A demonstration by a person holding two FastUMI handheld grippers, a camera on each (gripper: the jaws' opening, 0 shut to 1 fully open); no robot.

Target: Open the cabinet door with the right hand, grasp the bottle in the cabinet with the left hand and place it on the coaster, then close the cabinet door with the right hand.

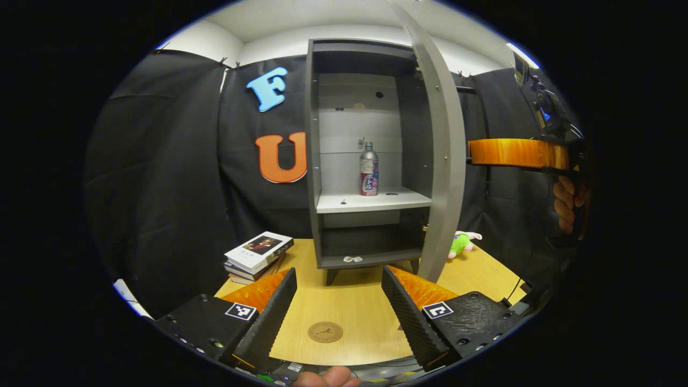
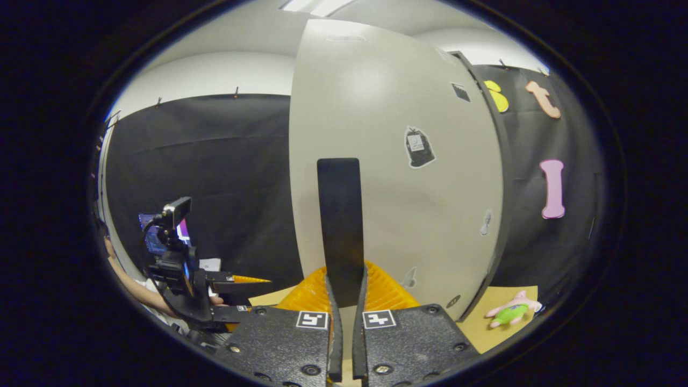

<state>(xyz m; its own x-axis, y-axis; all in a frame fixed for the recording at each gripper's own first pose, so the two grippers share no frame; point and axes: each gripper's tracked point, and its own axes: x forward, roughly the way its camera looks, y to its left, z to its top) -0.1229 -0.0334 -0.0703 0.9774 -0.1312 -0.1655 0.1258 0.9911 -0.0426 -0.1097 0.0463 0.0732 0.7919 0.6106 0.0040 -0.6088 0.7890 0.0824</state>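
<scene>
Cabinet door (image 1: 438, 161) is swung wide open here, its edge turned toward the left gripper view, standing tall from top to bottom of the grey cabinet (image 1: 312, 161). Inside, on the middle shelf (image 1: 371, 202), there's the bottle (image 1: 368, 170), upright, long axis vertical, cap pointing straight up, sitting toward the right half of the shelf and clear of the side wall. The left gripper (image 1: 338, 301) hangs low over the wooden table (image 1: 355, 312) with its two ribbed fingers spread well apart, nothing between them, aimed at the cabinet. Right between those fingers on the tabletop lies the round coaster (image 1: 325, 331), flat and bare. Over in the right gripper view, the right gripper (image 2: 344, 301) has its fingers drawn close together, a thin slit between them, and a dark flat strip rises from that slit up against the pale door face; whether they are pinching anything I cannot tell. A stack of books (image 1: 258, 257) sits left of the cabinet, a green plush toy (image 1: 461, 243) beyond the door on the right.
</scene>
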